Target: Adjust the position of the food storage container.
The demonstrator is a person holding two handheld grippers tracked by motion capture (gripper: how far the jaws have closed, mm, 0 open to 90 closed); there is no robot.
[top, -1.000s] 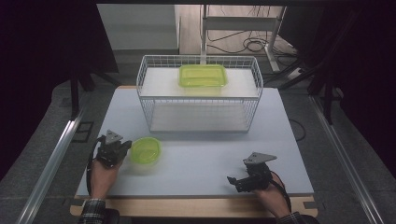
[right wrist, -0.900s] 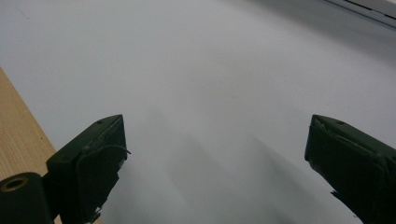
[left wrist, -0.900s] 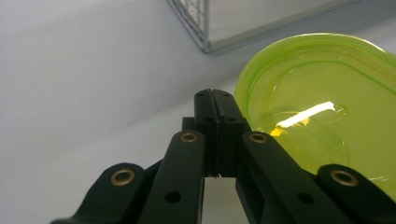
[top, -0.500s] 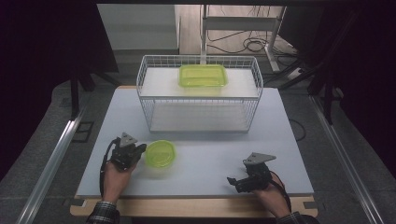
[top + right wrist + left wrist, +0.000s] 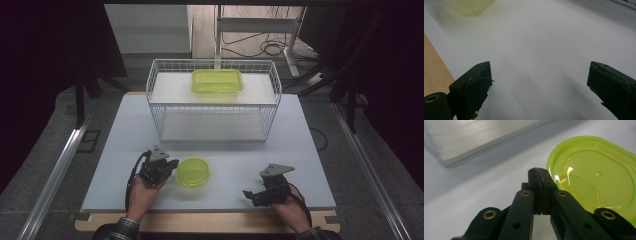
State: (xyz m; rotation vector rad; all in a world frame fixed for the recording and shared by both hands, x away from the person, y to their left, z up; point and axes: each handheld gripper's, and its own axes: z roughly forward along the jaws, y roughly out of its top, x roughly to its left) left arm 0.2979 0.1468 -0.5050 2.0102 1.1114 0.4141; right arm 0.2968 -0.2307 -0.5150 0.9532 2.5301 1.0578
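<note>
A round, see-through green lid (image 5: 193,171) lies flat on the white table (image 5: 310,150) near the front. My left gripper (image 5: 171,168) rests against the lid's left edge. In the left gripper view its jaws (image 5: 537,170) are pressed together with nothing between them, and the lid's rim (image 5: 596,177) touches the outer side of the right jaw. My right gripper (image 5: 251,194) stays low at the front right, open; its jaws (image 5: 540,67) stand wide apart over bare table. The lid (image 5: 469,5) shows as a blur far off.
A white wire basket (image 5: 165,120) stands at the table's back middle. A green rectangular container (image 5: 217,81) lies on a white board inside it. The table's wooden front edge (image 5: 434,72) runs close to the right gripper.
My left gripper has travelled to the right along the table front, and the green lid has slid right with it, staying at the jaw tips. The right gripper has kept still.
</note>
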